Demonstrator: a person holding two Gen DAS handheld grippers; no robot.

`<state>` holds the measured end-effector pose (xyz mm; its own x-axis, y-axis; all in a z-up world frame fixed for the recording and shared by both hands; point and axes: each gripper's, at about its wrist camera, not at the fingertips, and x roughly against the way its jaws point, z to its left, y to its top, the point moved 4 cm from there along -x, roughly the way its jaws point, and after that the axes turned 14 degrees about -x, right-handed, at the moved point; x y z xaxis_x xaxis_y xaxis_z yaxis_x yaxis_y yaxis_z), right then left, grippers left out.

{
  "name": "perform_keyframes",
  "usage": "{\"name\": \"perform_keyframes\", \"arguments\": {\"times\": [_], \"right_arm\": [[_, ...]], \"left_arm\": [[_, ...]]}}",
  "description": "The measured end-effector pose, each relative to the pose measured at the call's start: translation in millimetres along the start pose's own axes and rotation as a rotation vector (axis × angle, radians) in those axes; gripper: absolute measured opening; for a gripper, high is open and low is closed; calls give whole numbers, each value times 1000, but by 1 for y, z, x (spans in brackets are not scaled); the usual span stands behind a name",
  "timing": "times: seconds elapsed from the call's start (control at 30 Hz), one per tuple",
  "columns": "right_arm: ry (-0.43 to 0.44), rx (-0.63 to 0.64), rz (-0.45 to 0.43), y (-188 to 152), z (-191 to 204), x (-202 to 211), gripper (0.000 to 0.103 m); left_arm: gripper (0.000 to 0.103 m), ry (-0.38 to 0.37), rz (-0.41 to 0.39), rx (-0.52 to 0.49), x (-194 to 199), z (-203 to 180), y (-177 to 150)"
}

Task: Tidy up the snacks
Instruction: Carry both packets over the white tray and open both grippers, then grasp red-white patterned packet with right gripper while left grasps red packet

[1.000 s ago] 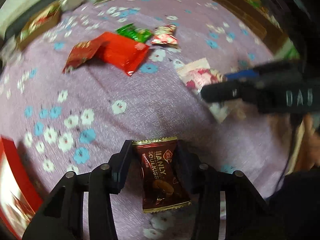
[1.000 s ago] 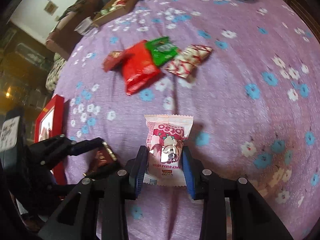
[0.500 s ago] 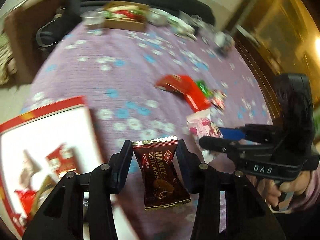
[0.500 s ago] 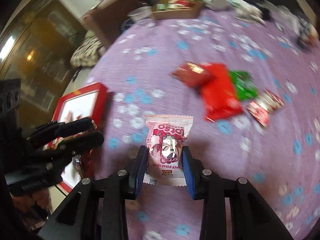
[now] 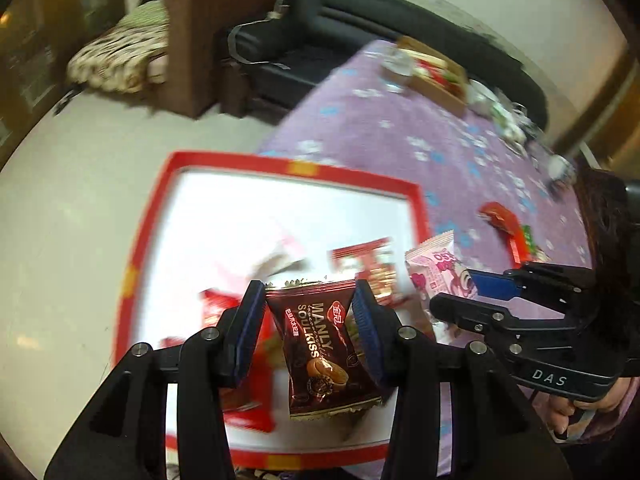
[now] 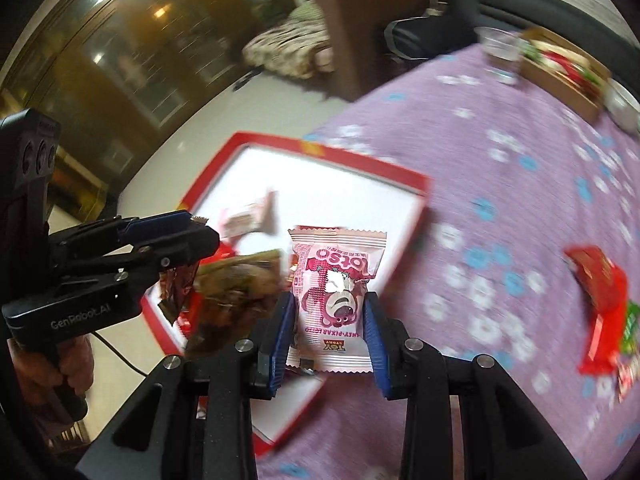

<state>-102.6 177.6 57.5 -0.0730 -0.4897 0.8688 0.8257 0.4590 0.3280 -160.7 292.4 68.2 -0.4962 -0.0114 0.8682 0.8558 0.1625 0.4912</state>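
My left gripper [image 5: 310, 304] is shut on a brown Manly Soulkiss packet [image 5: 322, 350] and holds it above the red-rimmed white box [image 5: 288, 170], which holds several snacks. My right gripper [image 6: 330, 312] is shut on a pink Lotso packet [image 6: 334, 292] over the box's [image 6: 360, 162] near corner. The right gripper [image 5: 452, 292] shows in the left wrist view with the pink packet [image 5: 436, 266]. The left gripper [image 6: 200, 236] shows in the right wrist view with the brown packet [image 6: 178, 288].
The purple flowered cloth [image 6: 500, 184] bears a red packet [image 6: 604, 304] and a green packet [image 6: 630, 328] at the right. A cardboard tray [image 6: 560, 68] and a clear cup [image 6: 500, 46] stand at the far end. A black sofa [image 5: 320, 44] lies beyond.
Both grippers have swung left from the loose snacks on the cloth to over the red-rimmed box, each still holding its packet.
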Motion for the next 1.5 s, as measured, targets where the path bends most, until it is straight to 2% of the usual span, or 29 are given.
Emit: {"name": "perform_keyframes", "arguments": {"times": [0.13, 0.37, 0.67, 0.73, 0.87, 1.17, 1.5], "right_arm": [[17, 53, 32, 2, 22, -17, 35], [24, 106, 65, 8, 42, -40, 36], [32, 65, -7, 37, 32, -23, 38], [30, 35, -15, 39, 21, -19, 38], [33, -89, -19, 38, -15, -11, 39], [-18, -315, -72, 21, -103, 24, 41], [-131, -601, -154, -31, -215, 78, 44]], "left_arm": [[43, 53, 13, 43, 5, 21, -15], [44, 110, 61, 58, -9, 31, -20], [45, 150, 80, 37, -14, 24, -7], [47, 156, 87, 26, -16, 20, -1], [61, 137, 81, -2, -19, 6, 13], [63, 21, 96, -194, -48, -74, 50], [62, -128, 145, -395, -87, -177, 73]]}}
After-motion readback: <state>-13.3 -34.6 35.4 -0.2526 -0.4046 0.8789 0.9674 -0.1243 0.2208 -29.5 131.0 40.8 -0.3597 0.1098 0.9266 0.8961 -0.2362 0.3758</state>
